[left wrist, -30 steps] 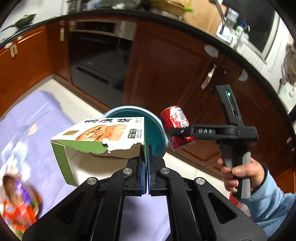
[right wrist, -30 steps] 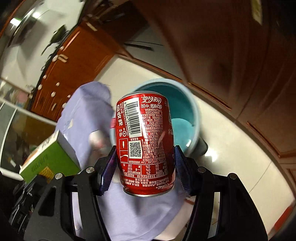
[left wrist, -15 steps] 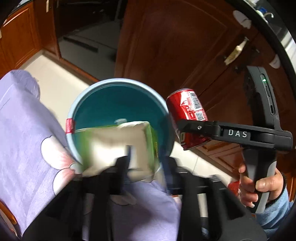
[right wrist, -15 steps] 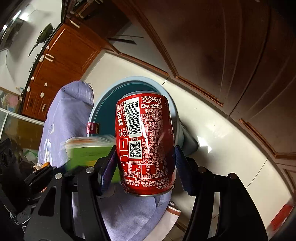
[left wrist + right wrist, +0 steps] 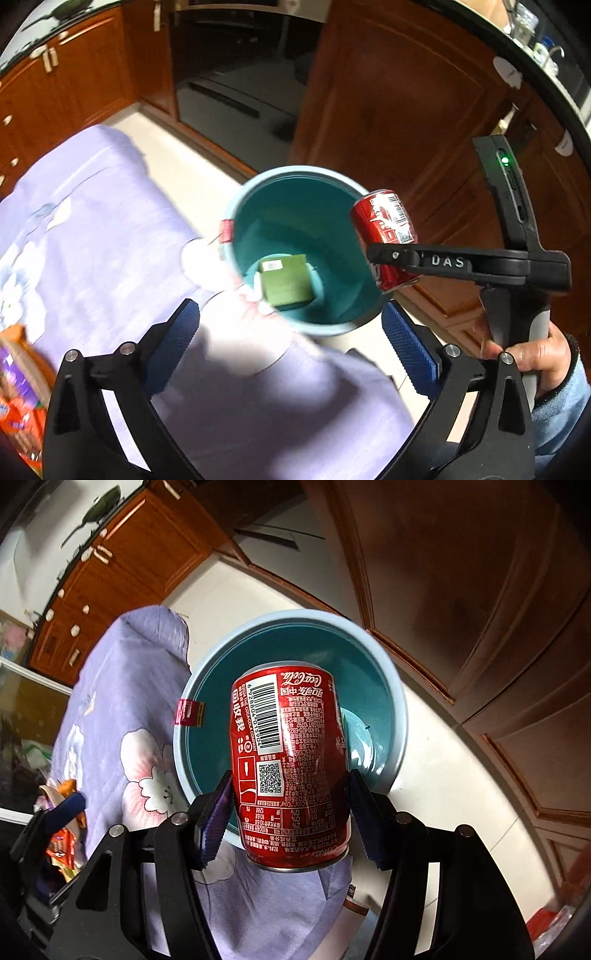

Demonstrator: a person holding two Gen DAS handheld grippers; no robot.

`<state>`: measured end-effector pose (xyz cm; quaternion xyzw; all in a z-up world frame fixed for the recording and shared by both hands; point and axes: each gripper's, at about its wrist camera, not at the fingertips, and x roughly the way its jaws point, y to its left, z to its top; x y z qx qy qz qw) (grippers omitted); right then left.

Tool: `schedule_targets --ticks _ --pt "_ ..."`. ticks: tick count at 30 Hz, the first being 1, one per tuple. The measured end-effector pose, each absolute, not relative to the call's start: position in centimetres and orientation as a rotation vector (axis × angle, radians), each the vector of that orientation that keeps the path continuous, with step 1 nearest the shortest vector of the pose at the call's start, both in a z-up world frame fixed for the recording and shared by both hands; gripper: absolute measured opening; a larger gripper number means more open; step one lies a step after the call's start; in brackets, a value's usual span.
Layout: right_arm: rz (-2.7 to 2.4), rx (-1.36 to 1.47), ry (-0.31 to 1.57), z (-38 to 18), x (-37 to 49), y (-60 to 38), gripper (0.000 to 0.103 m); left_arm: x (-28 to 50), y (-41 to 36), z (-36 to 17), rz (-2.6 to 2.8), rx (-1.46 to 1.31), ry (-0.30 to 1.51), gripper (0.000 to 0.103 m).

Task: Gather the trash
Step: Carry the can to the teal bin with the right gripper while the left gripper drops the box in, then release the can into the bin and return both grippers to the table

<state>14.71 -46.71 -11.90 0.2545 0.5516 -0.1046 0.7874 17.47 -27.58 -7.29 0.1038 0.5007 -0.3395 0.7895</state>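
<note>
Below, filling the lower left of both views, a purple flowered cloth [image 5: 110, 266] covers a raised surface, and a pale tiled floor [image 5: 436, 775] runs past it to dark wooden cabinet doors [image 5: 388, 103] across the top and right. Next in size, a teal trash bin [image 5: 255, 192] with a pale blue rim stands on the floor just beside the cloth's edge, near the middle of each frame, with a red label [image 5: 189, 712] on its rim at the left.

Inside the bin, at the bottom, lies a green carton [image 5: 284, 282], seen in the left wrist view just below frame centre.

Over the bin's right rim in that view, a red cola can [image 5: 384, 229] hangs in the right gripper [image 5: 290, 805]; the person's hand [image 5: 528, 354] in a blue sleeve grasps its handle at the lower right. From the right wrist view the can stands between the blue pads, centre frame, directly over the bin's mouth. Those jaws are opening; the left pad seems at the can's side, the right one shows a slight gap, and I cannot tell whether they still press it.

At the bottom of the left wrist view, the left gripper [image 5: 291, 339] is opening, its blue pads spread far apart with nothing between them.

At the far lower left, orange snack wrappers [image 5: 18, 398] lie on the cloth.
</note>
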Motion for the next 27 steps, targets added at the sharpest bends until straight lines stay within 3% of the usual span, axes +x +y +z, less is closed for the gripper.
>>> schedule_targets --ticks 2,6,27 --pt "-0.236 0.546 1.197 -11.9 15.0 -45.9 0.081 17.3 -26.0 -7.1 -0.720 0.203 1.076 0.099" --pt "-0.275 0.511 1.196 -10.9 15.1 -44.1 0.086 16.8 -22.7 -6.7 -0.699 0.158 1.071 0.099" --pt "-0.012 0.237 1.271 -7.6 14.5 -22.1 0.089 9.8 2.4 -4.5 -0.390 -0.092 0.971 0.099"
